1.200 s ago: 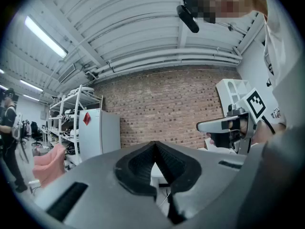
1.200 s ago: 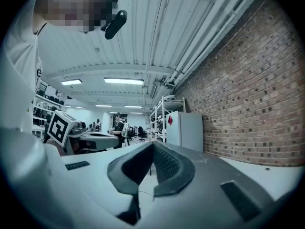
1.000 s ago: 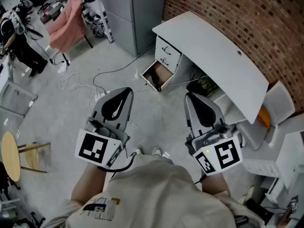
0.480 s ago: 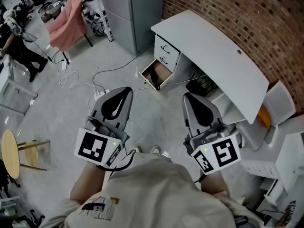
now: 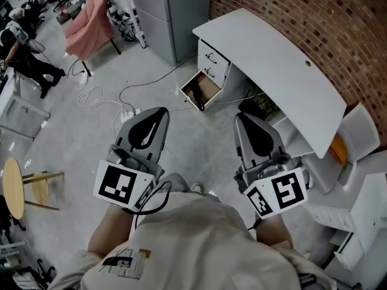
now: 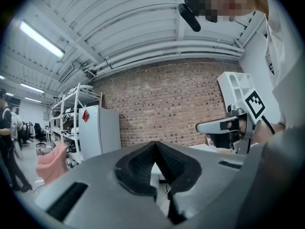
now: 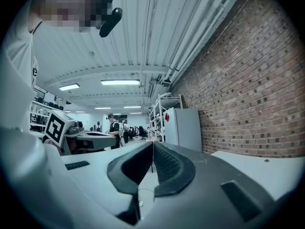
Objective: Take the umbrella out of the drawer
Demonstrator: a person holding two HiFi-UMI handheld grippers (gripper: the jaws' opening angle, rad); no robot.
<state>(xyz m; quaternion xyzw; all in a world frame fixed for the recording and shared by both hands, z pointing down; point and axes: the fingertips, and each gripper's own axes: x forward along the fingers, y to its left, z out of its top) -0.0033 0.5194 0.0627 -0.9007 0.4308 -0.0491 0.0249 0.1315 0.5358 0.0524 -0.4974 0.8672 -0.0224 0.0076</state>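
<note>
Nearest to the camera, a light shirt [image 5: 199, 240] of the person is seen, and the 2 grippers are held level in front of it. The left gripper [image 5: 159, 112] is closed completely: in the left gripper view its 2 black pads are pressed together at the tip and nothing is held between them. The right gripper [image 5: 240, 117] is closed in the same way, with its pads meeting along 1 thin line, and it is also empty. The 2 grippers are kept side by side and apart, both pointed toward the desk.

Beyond them, bare grey floor is seen, with a white cable [image 5: 142, 89] lying on it. Further on, 1 drawer [image 5: 208, 88] is pulled open from the white drawer unit [image 5: 213, 62] under the white desk [image 5: 272, 59]. Inside the drawer, at its front edge, a dark object is seen, which seems to be the umbrella [image 5: 198, 100]; it is too small for details to be told. It lies well apart from both grippers, ahead of them and between their 2 lines of pointing, and it is touched by neither.

Behind the desk a brick wall [image 5: 314, 11] is seen, and to the left of it a grey cabinet [image 5: 166, 11].
</note>
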